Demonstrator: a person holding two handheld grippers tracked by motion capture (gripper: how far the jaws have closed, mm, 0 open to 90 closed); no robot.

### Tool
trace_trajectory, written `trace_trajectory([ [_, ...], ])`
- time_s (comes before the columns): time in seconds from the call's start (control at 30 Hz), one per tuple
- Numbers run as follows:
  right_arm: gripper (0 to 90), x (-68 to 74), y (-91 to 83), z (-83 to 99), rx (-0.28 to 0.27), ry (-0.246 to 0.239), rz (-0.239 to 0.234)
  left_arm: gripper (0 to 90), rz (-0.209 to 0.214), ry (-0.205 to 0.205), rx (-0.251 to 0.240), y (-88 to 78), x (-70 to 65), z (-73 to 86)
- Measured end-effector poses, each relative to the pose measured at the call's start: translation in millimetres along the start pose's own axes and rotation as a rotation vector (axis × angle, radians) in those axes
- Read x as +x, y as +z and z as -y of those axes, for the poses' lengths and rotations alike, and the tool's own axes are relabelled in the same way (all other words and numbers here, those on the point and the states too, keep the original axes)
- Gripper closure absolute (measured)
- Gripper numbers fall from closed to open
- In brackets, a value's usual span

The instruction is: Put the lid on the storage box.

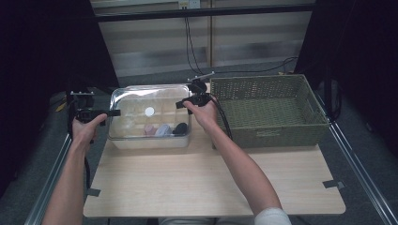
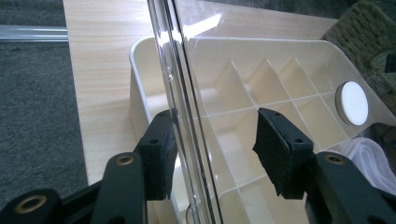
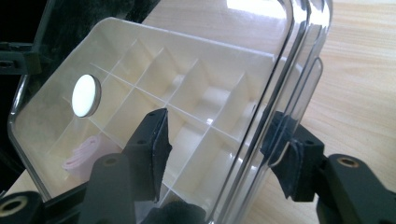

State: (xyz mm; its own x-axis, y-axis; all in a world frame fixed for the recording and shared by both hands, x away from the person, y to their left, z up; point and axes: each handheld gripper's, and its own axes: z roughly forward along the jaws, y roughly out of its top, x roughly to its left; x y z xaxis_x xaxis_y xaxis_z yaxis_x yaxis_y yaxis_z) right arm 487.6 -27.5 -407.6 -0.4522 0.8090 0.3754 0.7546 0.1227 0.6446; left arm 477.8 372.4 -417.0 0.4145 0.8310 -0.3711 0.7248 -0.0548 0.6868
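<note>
Clear lid (image 1: 149, 101): atop divided box (image 1: 150, 138), beside wicker basket (image 1: 270, 110); left gripper (image 1: 114, 112) and right gripper (image 1: 179, 104) straddle its edges, jaws open.

Lab-style recording station: pale wood bench (image 1: 211, 183) taped at its edges, black curtains (image 1: 42, 51) on both sides (enclosing it), cables (image 1: 190, 42) hanging down the back wall, grey carpet (image 1: 28, 187) beneath.

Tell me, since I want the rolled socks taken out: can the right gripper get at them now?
Probably not: the clear lid covers the divided box and the socks; the right gripper straddles the lid's edge, jaws apart.
</note>
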Motion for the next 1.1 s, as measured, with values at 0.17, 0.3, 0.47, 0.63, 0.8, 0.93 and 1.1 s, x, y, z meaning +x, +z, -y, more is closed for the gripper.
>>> trace_trajectory([
  [0.17,40.4,0.3,3.6,-0.5,0.013,0.003,0.016,48.3,0.009,-0.01,0.004,3.1,3.4,2.2],
  [0.3,38.1,1.8,8.2,-1.4,0.041,0.02,0.048,48.0,0.012,-0.024,0.008,6.9,5.9,3.3],
  [0.47,36.3,3.5,12.8,-1.9,0.06,0.033,0.08,48.0,0.011,-0.028,0.015,8.3,10.8,3.7],
  [0.63,35.4,5.6,18.6,-1.4,0.059,0.042,0.092,48.0,-0.006,-0.026,0.015,7.5,12.8,4.5],
  [0.8,34.3,8.2,22.5,-0.8,0.087,0.029,0.167,47.6,-0.011,-0.036,0.025,12.5,15.4,8.4],
  [0.93,34.6,8.2,24.6,-0.5,0.094,0.019,0.19,47.5,-0.013,-0.041,0.023,13.4,15.6,8.9],
  [1.1,35.6,7.5,25.6,-0.3,0.11,0.035,0.198,46.7,-0.023,-0.022,0.041,14.9,16.1,9.4],
])
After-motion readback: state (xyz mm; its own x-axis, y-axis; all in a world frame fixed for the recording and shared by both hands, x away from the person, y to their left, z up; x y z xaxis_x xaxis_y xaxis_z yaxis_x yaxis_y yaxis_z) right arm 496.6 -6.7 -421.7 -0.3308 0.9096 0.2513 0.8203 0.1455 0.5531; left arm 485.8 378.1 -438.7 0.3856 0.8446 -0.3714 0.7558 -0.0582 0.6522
